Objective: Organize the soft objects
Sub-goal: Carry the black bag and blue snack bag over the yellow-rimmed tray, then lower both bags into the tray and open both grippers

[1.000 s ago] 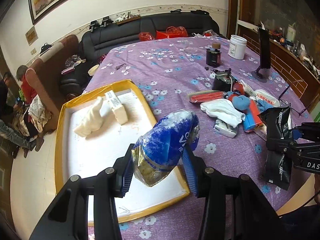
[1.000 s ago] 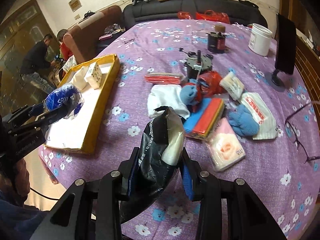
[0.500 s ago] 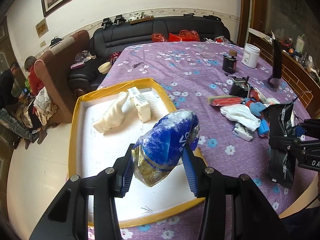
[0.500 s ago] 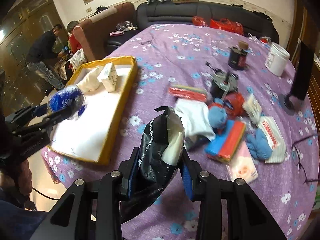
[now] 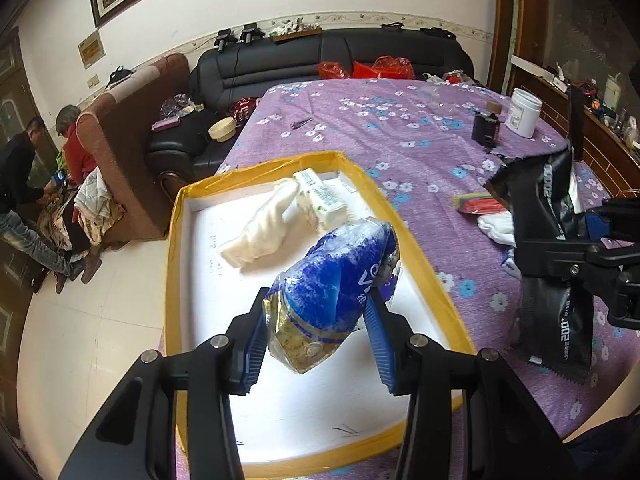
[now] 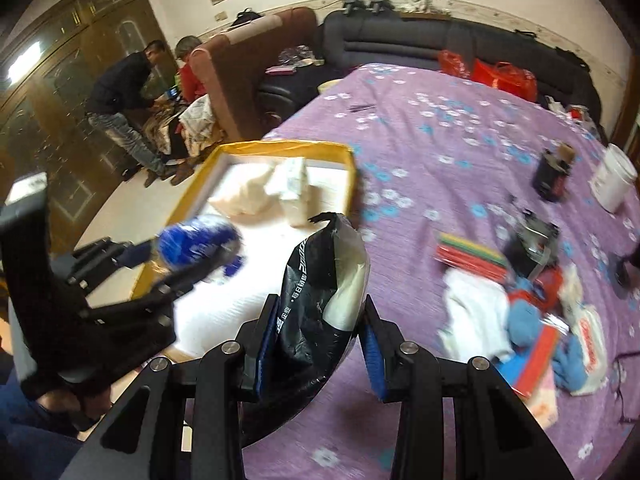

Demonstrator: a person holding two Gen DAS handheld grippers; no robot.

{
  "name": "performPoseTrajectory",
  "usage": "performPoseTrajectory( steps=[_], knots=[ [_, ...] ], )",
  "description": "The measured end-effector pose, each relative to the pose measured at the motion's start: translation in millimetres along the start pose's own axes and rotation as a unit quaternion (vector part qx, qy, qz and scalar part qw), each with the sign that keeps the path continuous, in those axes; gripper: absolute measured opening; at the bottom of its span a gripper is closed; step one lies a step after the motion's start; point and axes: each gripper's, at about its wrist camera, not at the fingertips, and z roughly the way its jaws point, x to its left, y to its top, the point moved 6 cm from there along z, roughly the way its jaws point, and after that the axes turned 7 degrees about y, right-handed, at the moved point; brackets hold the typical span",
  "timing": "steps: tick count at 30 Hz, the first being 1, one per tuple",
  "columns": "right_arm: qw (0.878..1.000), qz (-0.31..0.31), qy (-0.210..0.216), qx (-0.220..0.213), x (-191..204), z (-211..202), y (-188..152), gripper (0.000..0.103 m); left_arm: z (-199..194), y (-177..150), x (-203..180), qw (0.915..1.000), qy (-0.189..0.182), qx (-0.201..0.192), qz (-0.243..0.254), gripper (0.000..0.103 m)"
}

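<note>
Left claw [image 5: 316, 340] clamped on the blue packet [image 5: 340, 280], hanging over the yellow-rimmed tray [image 5: 176, 248]. Right claw [image 6: 318, 340] pinching the black pouch [image 6: 320, 292] above the purple surface [image 6: 440, 168], beside the tray's near edge. Inside the tray: white glove [image 5: 260, 228], tissue pack [image 5: 320, 198], touching.

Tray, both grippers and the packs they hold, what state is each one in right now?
Left gripper: shut on the blue bag, held over the tray.
Right gripper: shut on the black pouch, in the air.
Yellow-rimmed tray: open, holding a white glove and a tissue pack, which touch.
</note>
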Motion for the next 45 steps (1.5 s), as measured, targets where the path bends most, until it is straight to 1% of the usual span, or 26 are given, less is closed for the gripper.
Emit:
performPoseTrajectory(
  steps=[4,9,11,15,17,20,26,27,29,31,32,33,34,35,37,40,45],
  knots=[
    [1.000,-0.005,0.018,0.014,16,23,13,0.042,17,-6,19,0.9995,0.000,0.025,-0.020,0.045],
    [0.998,-0.008,0.032,0.048,30,62,26,0.042,47,-16,45,0.9963,0.002,0.067,-0.053,0.045],
    [0.998,-0.013,0.030,0.058,32,76,29,0.042,56,-18,51,0.9954,0.001,0.078,-0.057,0.045],
    [0.996,-0.002,0.028,0.083,29,108,37,0.042,76,-17,56,0.9935,-0.002,0.101,-0.054,0.045],
    [0.996,-0.006,0.018,0.088,27,119,42,0.042,84,-14,60,0.9925,-0.003,0.109,-0.055,0.045],
    [0.996,-0.015,0.001,0.091,25,135,53,0.042,96,-7,64,0.9924,0.001,0.112,-0.051,0.045],
    [0.996,-0.016,-0.005,0.084,23,153,80,0.042,121,5,75,0.9896,0.003,0.129,-0.063,0.045],
    [0.996,-0.014,-0.003,0.084,23,156,84,0.044,122,7,77,0.9890,0.004,0.131,-0.068,0.046],
    [0.997,-0.014,-0.001,0.081,22,158,90,0.046,122,13,81,0.9890,0.007,0.127,-0.076,0.046],
    [0.997,-0.016,0.001,0.070,22,155,94,0.052,121,16,83,0.9893,0.003,0.122,-0.080,0.051],
    [0.998,-0.019,0.002,0.067,24,153,95,0.065,118,17,81,0.9898,0.000,0.119,-0.078,0.055],
    [0.998,-0.024,-0.002,0.062,25,149,96,0.074,115,18,81,0.9906,-0.001,0.114,-0.075,0.064],
    [0.998,-0.027,-0.005,0.055,25,146,96,0.075,112,19,80,0.9914,0.001,0.109,-0.072,0.071],
    [0.998,-0.028,-0.003,0.051,25,143,97,0.075,108,20,80,0.9924,0.005,0.101,-0.069,0.071],
    [0.998,-0.027,0.001,0.051,26,140,98,0.074,102,22,79,0.9934,0.005,0.092,-0.068,0.071],
    [0.999,-0.018,0.010,0.043,23,132,99,0.074,97,21,79,0.9928,0.001,0.094,-0.074,0.071],
    [0.999,0.005,0.024,0.034,20,115,89,0.075,87,17,76,0.9927,-0.002,0.092,-0.078,0.071]
  ],
)
